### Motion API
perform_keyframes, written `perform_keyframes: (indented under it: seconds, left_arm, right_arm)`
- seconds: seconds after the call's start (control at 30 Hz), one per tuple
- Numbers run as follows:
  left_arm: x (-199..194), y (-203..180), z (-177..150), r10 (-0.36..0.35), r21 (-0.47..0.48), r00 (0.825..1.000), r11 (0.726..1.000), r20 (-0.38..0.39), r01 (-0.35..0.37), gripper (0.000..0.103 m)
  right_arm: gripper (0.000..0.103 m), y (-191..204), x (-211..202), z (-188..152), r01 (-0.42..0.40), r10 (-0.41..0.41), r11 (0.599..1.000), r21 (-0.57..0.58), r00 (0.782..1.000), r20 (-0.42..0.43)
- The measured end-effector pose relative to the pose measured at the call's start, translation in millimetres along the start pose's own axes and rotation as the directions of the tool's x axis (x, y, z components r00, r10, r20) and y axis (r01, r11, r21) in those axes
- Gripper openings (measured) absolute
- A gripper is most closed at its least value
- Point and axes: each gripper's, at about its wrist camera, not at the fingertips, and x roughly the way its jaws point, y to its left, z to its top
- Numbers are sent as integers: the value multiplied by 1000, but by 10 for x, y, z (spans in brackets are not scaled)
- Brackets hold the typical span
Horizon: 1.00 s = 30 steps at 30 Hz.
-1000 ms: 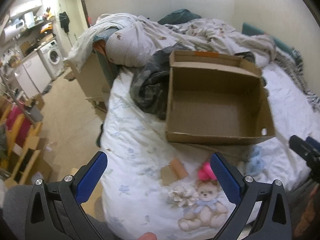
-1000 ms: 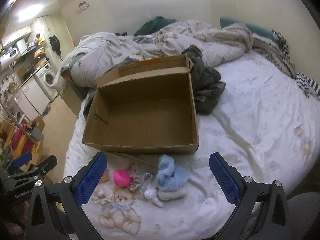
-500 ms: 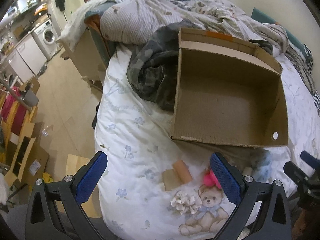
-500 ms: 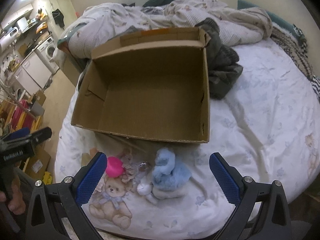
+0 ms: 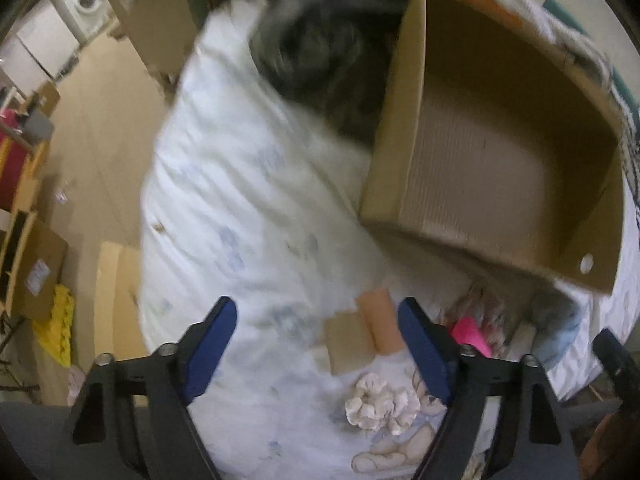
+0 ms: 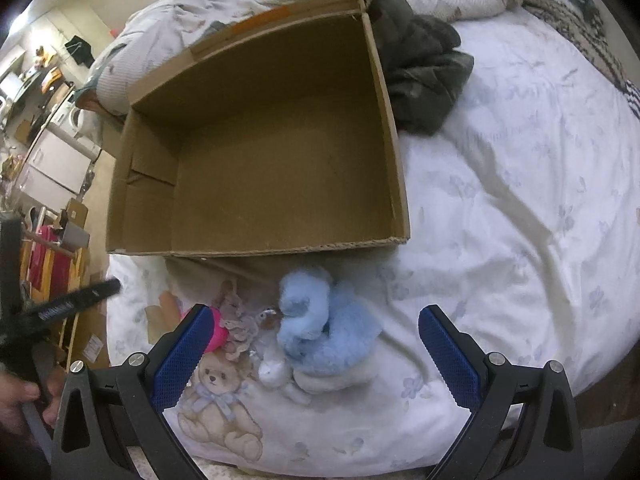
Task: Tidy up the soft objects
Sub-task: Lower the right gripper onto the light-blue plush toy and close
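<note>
An open, empty cardboard box (image 6: 260,152) lies on the bed. In front of it sits a heap of soft things: a light blue plush (image 6: 320,320), a pink ball (image 6: 218,336), a greyish frilly piece (image 6: 240,320) and a small white tuft (image 6: 272,368). My right gripper (image 6: 316,354) hangs open above the blue plush, not touching it. In the blurred left wrist view, my left gripper (image 5: 318,346) points down at the bed with its jaws closing and empty. Beyond them lie a tan card piece (image 5: 348,340) and a peach roll (image 5: 380,320). A white fluffy scrunchie (image 5: 380,404) lies just below.
A dark green jacket (image 6: 420,60) is bunched at the box's right side, with rumpled bedding behind. The white sheet (image 6: 520,240) carries a printed teddy bear (image 6: 220,400). Left of the bed are the floor (image 5: 92,140), flat cardboard and shelves. A hand (image 6: 20,396) holds the left gripper's handle.
Both grippers have sunk toward the bed and tipped downward, so the box and soft things look larger. The left jaws have narrowed. Nothing has been taken hold of.
</note>
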Motion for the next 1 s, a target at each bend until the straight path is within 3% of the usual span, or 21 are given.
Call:
perform_keyframes:
  seconds: [0.13,0.17,0.27,0.37,0.5,0.63,0.77,0.87,0.93,0.97,1.0]
  left_arm:
    - [357,-4,-92,-38,-26,992,999,-122,35,53]
    - [396,-8,-101,-39,-25,990,999,-134,36,50]
    - [455,-5,-98,-88,-29,985,996,-148,85,20]
    - [429,22,-119,-109,-23,985,994,-137,107,10]
    - [286,106,-178,-139,-31,983,990,-117,136,8]
    - [-4,173,-271,-151,11,988,988,-45,151,8]
    - [-230,122,-317,-143,48,990,989,0,143,8]
    - [-216,111,-320,-134,52,991,990,3,134,8]
    - [-232,161,-338,-127,57,992,990,8,127,8]
    - [-255,44,-329,-120,60,993,991,13,119,8]
    - [-257,51,-332,-116,62,993,991,18,115,8]
  right_arm:
    - [103,13,54,14,19,-19,1000,-10,1000,-1]
    - [103,16,69,22,20,-20,1000,-11,1000,-1]
    - [103,-23,86,22,15,-15,1000,-5,1000,-13]
    - [103,-86,105,29,7,-6,1000,12,1000,-27]
    - [103,-240,99,40,-27,30,997,70,999,-45]
    - [103,-350,180,18,-49,61,991,123,994,-94]
    - [103,-276,357,-21,-54,70,994,97,984,-163]
    - [85,-168,485,-50,-35,42,999,40,979,-198]
    - [58,-164,556,-76,-37,44,999,35,973,-225]
    - [33,-195,553,-85,-39,49,998,47,974,-221]
    - [32,-239,528,-85,-41,54,997,65,976,-212]
